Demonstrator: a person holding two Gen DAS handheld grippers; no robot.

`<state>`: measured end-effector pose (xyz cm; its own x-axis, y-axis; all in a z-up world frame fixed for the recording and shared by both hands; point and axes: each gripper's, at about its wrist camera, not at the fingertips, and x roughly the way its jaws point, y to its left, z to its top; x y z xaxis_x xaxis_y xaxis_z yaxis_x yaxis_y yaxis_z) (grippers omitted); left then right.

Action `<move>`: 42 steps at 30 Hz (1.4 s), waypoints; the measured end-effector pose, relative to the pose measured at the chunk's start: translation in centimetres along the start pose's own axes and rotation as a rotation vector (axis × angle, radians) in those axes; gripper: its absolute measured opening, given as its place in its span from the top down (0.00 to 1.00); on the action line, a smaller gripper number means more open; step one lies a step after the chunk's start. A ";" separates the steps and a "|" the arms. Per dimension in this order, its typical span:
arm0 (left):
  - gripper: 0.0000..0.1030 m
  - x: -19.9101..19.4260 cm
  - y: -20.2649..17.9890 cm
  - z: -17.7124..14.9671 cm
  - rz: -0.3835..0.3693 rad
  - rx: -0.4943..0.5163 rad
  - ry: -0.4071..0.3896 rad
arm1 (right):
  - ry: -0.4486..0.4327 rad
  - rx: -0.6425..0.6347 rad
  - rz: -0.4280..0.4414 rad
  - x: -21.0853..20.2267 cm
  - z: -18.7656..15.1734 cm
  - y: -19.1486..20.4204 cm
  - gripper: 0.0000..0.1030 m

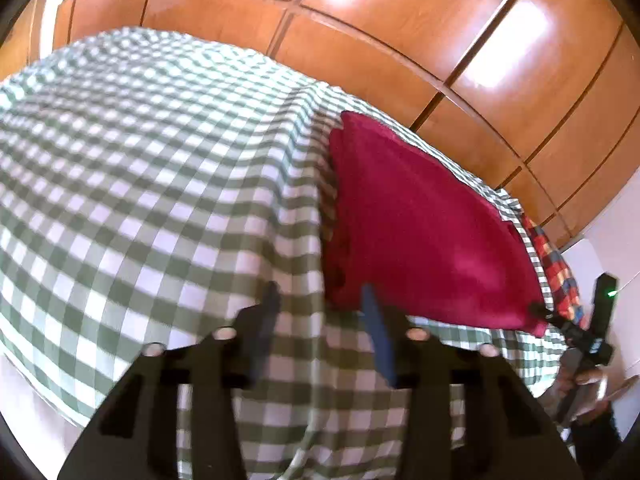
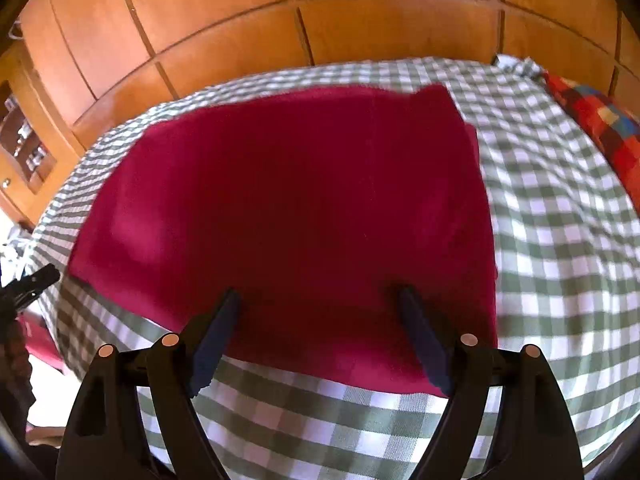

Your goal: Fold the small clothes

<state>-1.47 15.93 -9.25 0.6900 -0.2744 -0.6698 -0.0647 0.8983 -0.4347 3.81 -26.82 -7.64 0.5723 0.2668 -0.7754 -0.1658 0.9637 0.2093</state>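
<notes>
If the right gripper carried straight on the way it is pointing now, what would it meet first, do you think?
Most likely the magenta cloth. The right gripper points at its near part with jaws open, and nothing shows between them. The cloth lies flat on the green checked sheet; depth is hard to judge.

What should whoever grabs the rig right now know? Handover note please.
Left hand-held gripper: open, empty, hovering over the green-and-white checked cloth, just left of the garment.
Right hand-held gripper: open, empty, poised over the garment's near edge.
Dark pink fabric garment: lying flat on the checked cloth; layered edges at its corner suggest at least one fold is in.
Multicoloured patchwork fabric: at the far right edge, untouched.
Left: probably grasp the near edge and fold again; fold count uncertain.
</notes>
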 end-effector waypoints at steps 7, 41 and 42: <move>0.56 2.7 -1.5 0.0 -0.040 0.019 0.037 | -0.013 0.004 0.000 0.4 -0.4 -0.4 0.22; 0.69 7.0 -11.1 8.1 0.112 0.324 -0.066 | -0.114 -0.008 -0.052 0.3 6.6 1.7 0.22; 0.69 7.8 -11.7 8.6 0.114 0.334 -0.061 | -0.116 0.002 -0.054 0.9 7.5 1.5 0.21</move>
<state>10.89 6.27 -4.24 0.7342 -0.1541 -0.6612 0.0885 0.9873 -0.1318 10.07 -25.03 -3.55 0.6695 0.2133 -0.7115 -0.1305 0.9768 0.1700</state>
